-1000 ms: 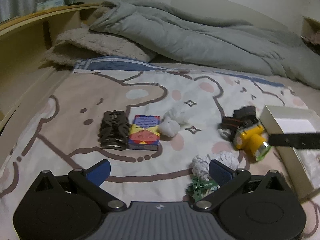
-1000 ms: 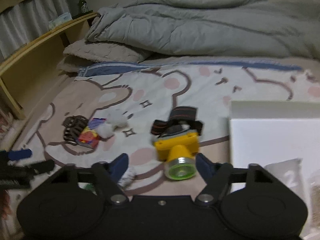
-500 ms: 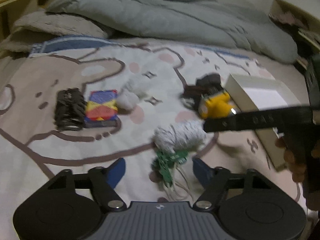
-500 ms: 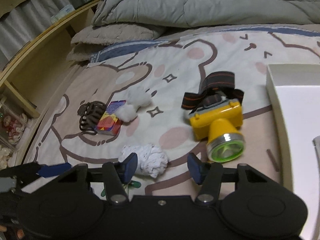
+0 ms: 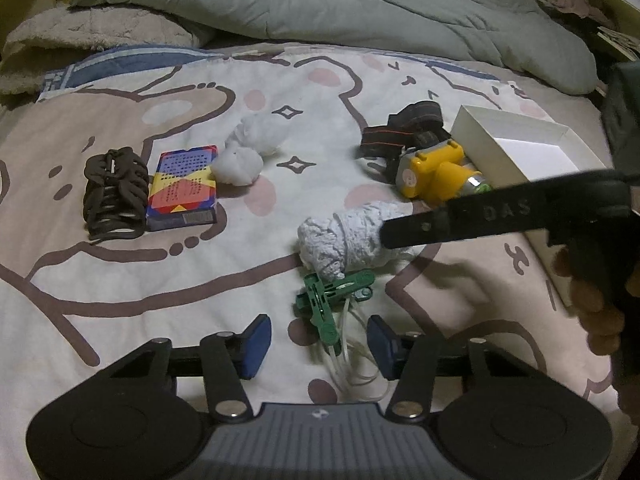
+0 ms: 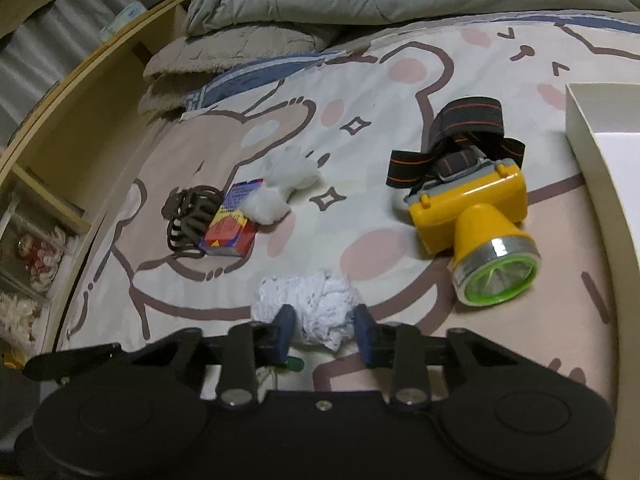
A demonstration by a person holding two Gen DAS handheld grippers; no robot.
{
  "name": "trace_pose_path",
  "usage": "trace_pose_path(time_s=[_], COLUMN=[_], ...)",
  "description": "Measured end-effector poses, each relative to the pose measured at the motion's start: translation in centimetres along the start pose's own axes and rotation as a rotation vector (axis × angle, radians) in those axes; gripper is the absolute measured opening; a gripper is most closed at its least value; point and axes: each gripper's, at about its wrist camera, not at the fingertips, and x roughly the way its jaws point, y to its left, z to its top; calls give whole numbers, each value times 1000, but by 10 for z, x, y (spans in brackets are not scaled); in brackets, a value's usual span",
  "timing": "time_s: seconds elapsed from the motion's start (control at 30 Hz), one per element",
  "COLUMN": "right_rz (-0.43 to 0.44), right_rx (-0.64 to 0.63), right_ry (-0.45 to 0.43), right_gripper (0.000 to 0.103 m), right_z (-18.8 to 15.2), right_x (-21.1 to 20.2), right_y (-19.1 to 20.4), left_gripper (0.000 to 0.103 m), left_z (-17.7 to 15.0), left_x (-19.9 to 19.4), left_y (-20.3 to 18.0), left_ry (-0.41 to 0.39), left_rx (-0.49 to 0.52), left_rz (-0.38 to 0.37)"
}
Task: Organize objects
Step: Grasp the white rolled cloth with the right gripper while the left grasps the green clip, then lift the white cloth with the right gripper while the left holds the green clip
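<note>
On the bed sheet lie a white crumpled cloth (image 5: 348, 236), a green clip (image 5: 330, 300) with clear tubing, a yellow headlamp (image 5: 436, 172), a colourful card box (image 5: 183, 184), a dark hair claw (image 5: 114, 194) and white cotton wads (image 5: 252, 148). My left gripper (image 5: 318, 344) is open, its pads either side of the green clip and tubing. My right gripper (image 6: 325, 332) is open, its blue pads either side of the crumpled cloth (image 6: 310, 300), close to it. The right gripper's finger (image 5: 480, 216) crosses the left wrist view above the cloth.
A white open box (image 5: 516, 148) stands at the right, next to the headlamp (image 6: 472, 220). A grey duvet (image 5: 320, 0) and a beige blanket (image 5: 88, 36) are piled at the back. A wooden shelf (image 6: 60, 128) runs along the left side of the bed.
My right gripper has swung left from the headlamp and come down around the crumpled cloth, its jaws narrower. My left gripper has moved right and forward over the green clip, jaws narrower.
</note>
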Motion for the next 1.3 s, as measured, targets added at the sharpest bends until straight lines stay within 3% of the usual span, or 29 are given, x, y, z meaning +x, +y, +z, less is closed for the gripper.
trace_pose_path(time_s=[0.07,0.17,0.23,0.63,0.77,0.9,1.0,1.07,1.2,1.27,1.3], right_rz=[-12,-32,-45,-110,-133,-147,-159,-186,-195,-216,-235], right_rx=[-39,-80,-106,-177,-142,-74,-6,43,119,172,195], right_ry=[-8,-16,-20,43,64,37,9,-13,-32,-40,-44], right_gripper=[15,13,12,7,3,5,23,53,66,78,78], right_z=[-1,-1,-1,-34,-52,-61,-64,-65,-61,-59,-59], right_x=[-4,-14,-22,-90,-106,-115,-117,-115,-104,-96,-91], right_y=[4,7,8,-15,-32,-46,-49,-47,-37,-32,-29], left_gripper=[44,28,24,20,15,15,15,15,15,16,17], left_z=[0,1,0,-2,-2,-9,-14,-15,-16,-17,-18], left_x=[3,6,8,15,10,1,-2,-4,-5,-2,-1], left_y=[2,5,5,1,-5,-16,-25,-28,-33,-36,-37], left_ry=[6,20,24,33,23,28,30,28,29,36,37], left_rx=[-11,-33,-44,-60,-34,12,45,62,86,99,103], left_rz=[1,-17,-34,-29,-21,-69,-84,-88,-69,-50,-41])
